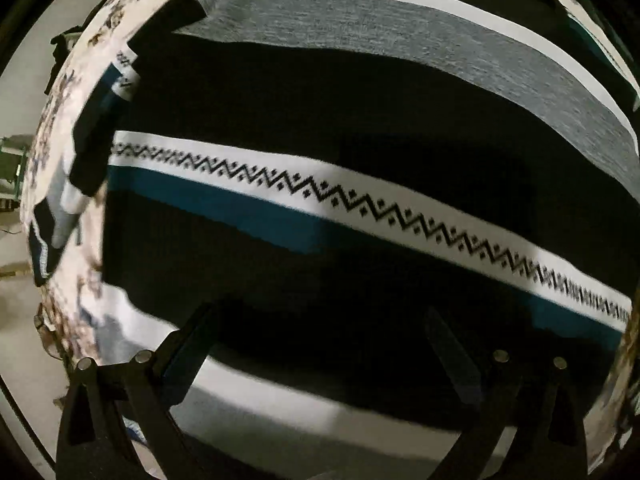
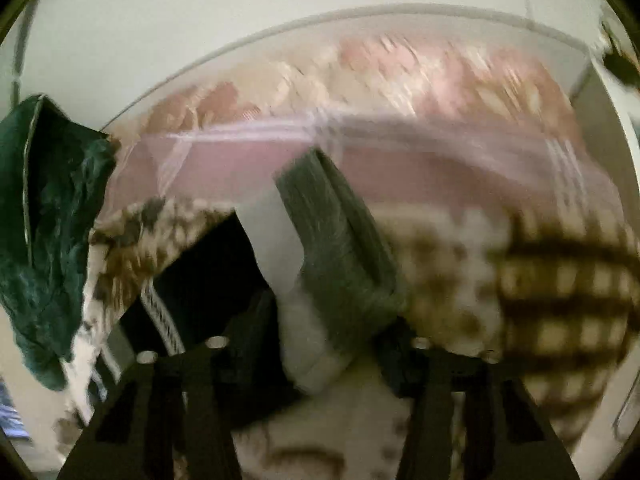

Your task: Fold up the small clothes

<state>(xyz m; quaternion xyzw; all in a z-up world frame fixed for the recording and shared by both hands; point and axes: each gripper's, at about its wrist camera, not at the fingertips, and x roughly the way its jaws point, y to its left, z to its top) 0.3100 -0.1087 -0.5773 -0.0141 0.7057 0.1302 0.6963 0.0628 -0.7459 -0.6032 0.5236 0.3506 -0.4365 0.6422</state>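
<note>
1. Left tool (image 1: 320,344): two dark fingers rise from the lower edge of the left wrist view, set wide apart. Nothing lies between them; they hang over the garment, and contact with it cannot be told.

2. Striped sweater (image 1: 360,128): fills most of the left wrist view, spread flat, bands running from upper left to lower right: grey, black, white with a black zigzag, teal, black, white. Judged laid out flat so that a fold line can be chosen. One sleeve (image 1: 92,148) lies turned in along the left edge of the frame.

3. Bedspread (image 1: 60,152): pale floral cloth under the sweater, showing at the left and right margins. It serves as the work surface.

4. Right tool (image 2: 316,344): fingers stand moderately apart at the lower centre of the right wrist view, with a thick grey-and-white folded part of the sweater between them. Blur hides whether the pads press the cloth, so a firm grip cannot be confirmed.

5. Same sweater, right wrist view: grey fold (image 2: 340,248) rises toward frame centre, black body at lower left. Judged lifted to be carried over the body.

6. Green garment (image 2: 52,240): crumpled at the left edge, apart from the sweater, likely awaiting its turn.

7. Pink quilt (image 2: 400,148): across the upper middle, behind.
</note>
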